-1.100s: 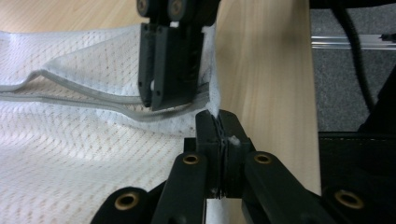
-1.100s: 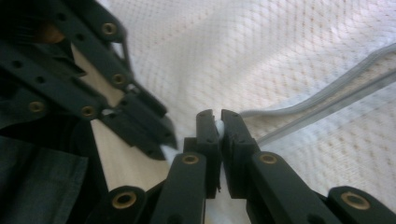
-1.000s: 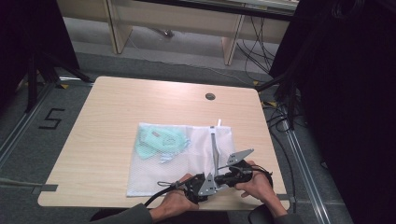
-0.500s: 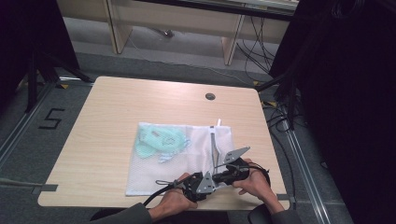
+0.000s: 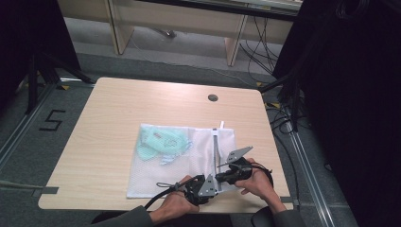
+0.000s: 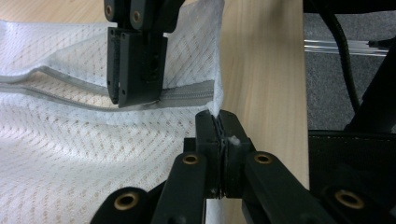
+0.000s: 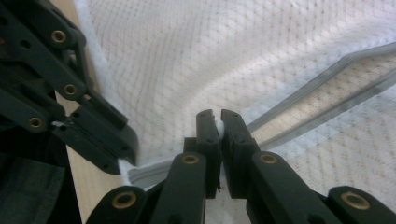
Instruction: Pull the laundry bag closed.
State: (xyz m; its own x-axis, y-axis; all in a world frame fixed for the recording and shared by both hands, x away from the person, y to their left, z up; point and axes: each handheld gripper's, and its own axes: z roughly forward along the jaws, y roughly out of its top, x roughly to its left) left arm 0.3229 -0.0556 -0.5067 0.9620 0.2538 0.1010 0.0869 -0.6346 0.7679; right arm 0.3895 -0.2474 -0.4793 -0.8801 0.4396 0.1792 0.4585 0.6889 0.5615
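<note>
1. One wooden table (image 5: 118, 118), with one round grommet hole (image 5: 213, 98) near its far edge.
2. One white mesh bag (image 5: 156, 170) lying on it, with one grey zipper (image 6: 187, 95).
3. One bundle of pale green items (image 5: 158, 144) inside the bag; how many I can't tell.
4. Two grippers: the left gripper (image 6: 218, 128) and the right gripper (image 7: 217, 122).
5. Two hands holding them.

claws (image 6: 219, 140) black – brass rivets | grey three-cornered plates (image 5: 239, 153) | dark sleeves (image 5: 127, 218)
</note>
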